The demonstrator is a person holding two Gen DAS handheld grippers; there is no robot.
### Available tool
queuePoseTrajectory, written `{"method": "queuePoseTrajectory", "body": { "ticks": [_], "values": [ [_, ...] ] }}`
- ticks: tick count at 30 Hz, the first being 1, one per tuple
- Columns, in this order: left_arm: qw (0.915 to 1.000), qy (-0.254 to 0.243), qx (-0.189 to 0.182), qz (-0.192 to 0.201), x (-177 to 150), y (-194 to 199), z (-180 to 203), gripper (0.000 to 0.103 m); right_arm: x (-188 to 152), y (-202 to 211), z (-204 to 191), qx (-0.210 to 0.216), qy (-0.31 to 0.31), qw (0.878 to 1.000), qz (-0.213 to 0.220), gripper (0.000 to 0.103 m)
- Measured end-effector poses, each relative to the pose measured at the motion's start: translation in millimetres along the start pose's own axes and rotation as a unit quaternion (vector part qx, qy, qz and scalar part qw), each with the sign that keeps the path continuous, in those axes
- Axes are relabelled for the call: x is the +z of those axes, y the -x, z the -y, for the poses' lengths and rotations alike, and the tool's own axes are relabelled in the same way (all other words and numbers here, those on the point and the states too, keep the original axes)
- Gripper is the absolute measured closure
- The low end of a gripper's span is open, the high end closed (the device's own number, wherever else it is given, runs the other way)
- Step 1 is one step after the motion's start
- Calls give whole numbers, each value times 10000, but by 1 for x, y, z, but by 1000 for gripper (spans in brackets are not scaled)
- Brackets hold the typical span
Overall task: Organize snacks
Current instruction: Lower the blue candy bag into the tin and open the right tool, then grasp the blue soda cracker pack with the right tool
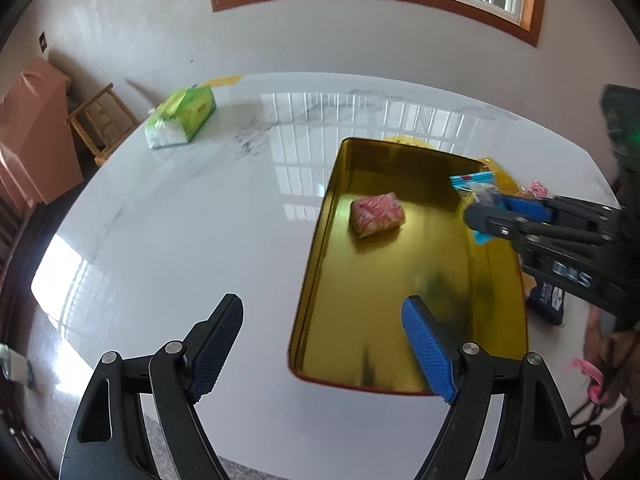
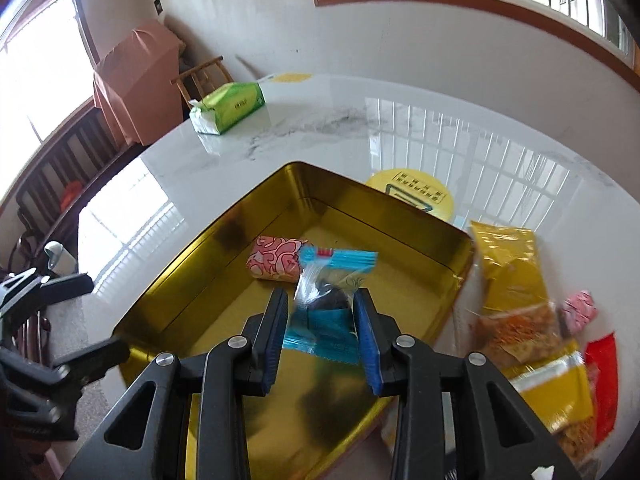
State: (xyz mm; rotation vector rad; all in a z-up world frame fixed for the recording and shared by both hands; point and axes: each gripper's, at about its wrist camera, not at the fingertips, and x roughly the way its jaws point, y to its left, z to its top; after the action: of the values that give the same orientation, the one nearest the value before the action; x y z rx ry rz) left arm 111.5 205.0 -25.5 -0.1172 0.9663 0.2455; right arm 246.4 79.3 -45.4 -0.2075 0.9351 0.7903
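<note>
Right hand-held gripper (image 2: 320, 332) is over the gold tin (image 2: 176, 280), its jaws pinched on a blue-and-clear snack packet (image 2: 332, 292), something dark visible through the wrapper. The packet hangs above the tin's floor, not touching it. From the left wrist view the same right hand-held gripper (image 1: 486, 216) reaches in from the right edge, with the packet (image 1: 472, 184) sticking out past its fingertips over the tin's far right corner.

Left hand-held gripper (image 1: 324, 344), jaws spread wide, nothing between them. One finger hangs over the white marble bench (image 1: 180, 220), the other over the near left part of the tin (image 1: 320, 240). In the right wrist view it shows only as dark finger ends at the left edge, beside the tin.

Inside the tin lies one pink-and-white patterned snack (image 1: 378, 214), flat on the floor toward the far end; in the right wrist view that snack (image 2: 276, 262) sits just beyond the held packet.

To the right of the tin, out on the bench, more snacks wait: a gold bag (image 2: 516, 292) with orange-brown contents lying against the tin's right wall, a small pink wrapped piece (image 2: 578, 308) just beside it, and a red packet (image 2: 604, 384) nearer the edge. A yellow round label (image 2: 416, 192) lies on the bench behind the tin's far wall.

Well apart, at the far left of the bench, a green tissue pack (image 1: 182, 118) sits near the edge. Behind it stands a wooden chair (image 1: 102, 120).
</note>
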Motion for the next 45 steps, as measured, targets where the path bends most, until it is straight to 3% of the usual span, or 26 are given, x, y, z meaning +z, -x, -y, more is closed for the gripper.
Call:
{"method": "queuePoseTrajectory", "body": {
  "ticks": [5, 9, 11, 14, 18, 22, 26, 31, 36, 38, 40, 45],
  "values": [
    [9997, 181, -130, -132, -7, -5, -11, 21, 4, -6, 11, 67, -317, 9995, -9, 62],
    [9995, 176, -157, -224, -12, -7, -13, 21, -22, 50, 30, 115, -560, 9973, 462, 47],
    [9994, 178, -191, -222, -14, -6, -14, 21, -54, 84, 48, -65, -599, 9967, 538, 41],
    [9994, 180, -258, -165, -18, 1, -17, 21, -100, 107, 69, -477, -534, 9973, 161, 40],
    [9983, 226, -504, -193, -22, 3, -10, 21, -131, 108, 74, -573, -449, 9972, -146, 39],
    [9964, 118, -786, -310, -25, 1, 8, 21, -126, 88, 64, -566, -213, 9980, -185, 40],
    [9966, -145, -736, -333, -31, 6, 22, 21, -116, 58, 71, -725, -85, 9964, -431, 40],
    [9960, 15, -792, -406, -35, 6, 14, 21, -101, 40, 81, -566, -91, 9964, -622, 35],
    [9946, 105, -838, -599, -37, -3, 13, 21, -92, 26, 73, -660, 281, 9946, -755, 32],
    [9943, 100, -869, -607, -38, -4, 14, 21, -95, 26, 65, -724, 458, 9935, -756, 35],
    [9947, 48, -847, -581, -39, -2, 15, 21, -99, 32, 58, -704, 477, 9935, -752, 53],
    [9941, 67, -891, -615, -38, -5, 15, 21, -118, 44, 39, -752, 426, 9919, -931, 52]
  ]
}}
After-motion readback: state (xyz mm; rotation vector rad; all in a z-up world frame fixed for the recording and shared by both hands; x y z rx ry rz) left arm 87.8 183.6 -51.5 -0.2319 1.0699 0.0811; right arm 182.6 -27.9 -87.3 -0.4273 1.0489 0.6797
